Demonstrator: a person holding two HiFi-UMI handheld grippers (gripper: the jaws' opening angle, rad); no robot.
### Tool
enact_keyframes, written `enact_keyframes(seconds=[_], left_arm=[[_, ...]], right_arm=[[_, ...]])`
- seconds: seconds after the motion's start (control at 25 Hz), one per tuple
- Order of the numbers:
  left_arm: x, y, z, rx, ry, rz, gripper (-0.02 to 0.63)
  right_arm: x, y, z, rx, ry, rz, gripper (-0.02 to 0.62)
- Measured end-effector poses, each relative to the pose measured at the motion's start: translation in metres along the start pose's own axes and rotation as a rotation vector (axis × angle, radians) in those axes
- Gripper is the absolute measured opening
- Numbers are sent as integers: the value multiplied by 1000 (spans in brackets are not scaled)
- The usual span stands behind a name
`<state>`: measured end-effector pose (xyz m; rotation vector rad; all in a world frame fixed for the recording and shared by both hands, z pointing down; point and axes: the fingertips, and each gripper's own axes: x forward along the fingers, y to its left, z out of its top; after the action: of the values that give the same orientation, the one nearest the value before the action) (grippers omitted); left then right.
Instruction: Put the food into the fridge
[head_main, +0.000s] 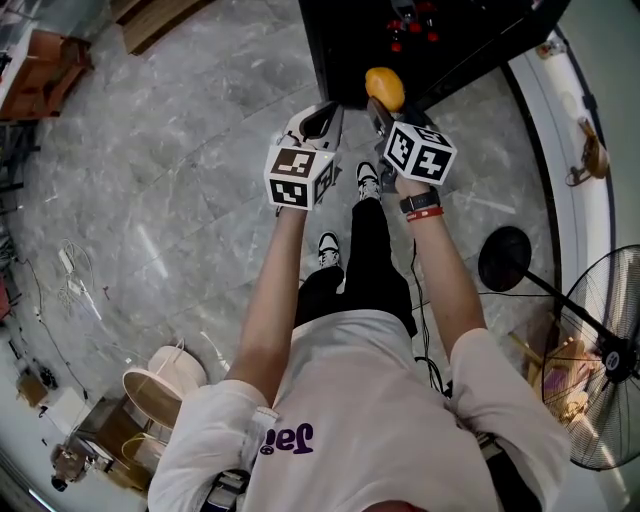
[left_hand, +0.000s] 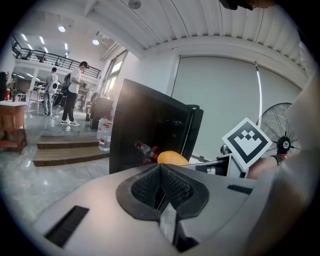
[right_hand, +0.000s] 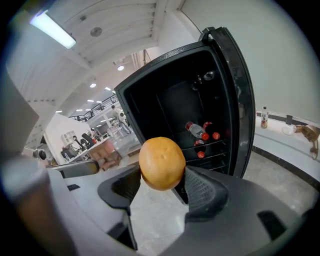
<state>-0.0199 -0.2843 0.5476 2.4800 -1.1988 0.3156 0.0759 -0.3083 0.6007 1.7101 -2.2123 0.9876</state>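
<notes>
While the orange fruit is clamped between the right gripper's jaws, it should be carried steadily ahead into the fridge.

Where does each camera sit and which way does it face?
Head view: on the person's head, facing down; arms, legs, left gripper, right gripper show.
Left gripper view: on the left gripper, past shut fingers toward the fridge.
Right gripper view: on the right gripper, into the open fridge; fingers grip the orange fruit.
All three share fruit and fridge.
</notes>
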Motion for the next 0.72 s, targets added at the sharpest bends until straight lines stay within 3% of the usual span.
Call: enact_keyframes(seconds=[0.72], left_arm=[[37, 19, -19, -8, 36, 1, 18]], right_arm=[[67, -32, 21, -19, 7, -13, 287]])
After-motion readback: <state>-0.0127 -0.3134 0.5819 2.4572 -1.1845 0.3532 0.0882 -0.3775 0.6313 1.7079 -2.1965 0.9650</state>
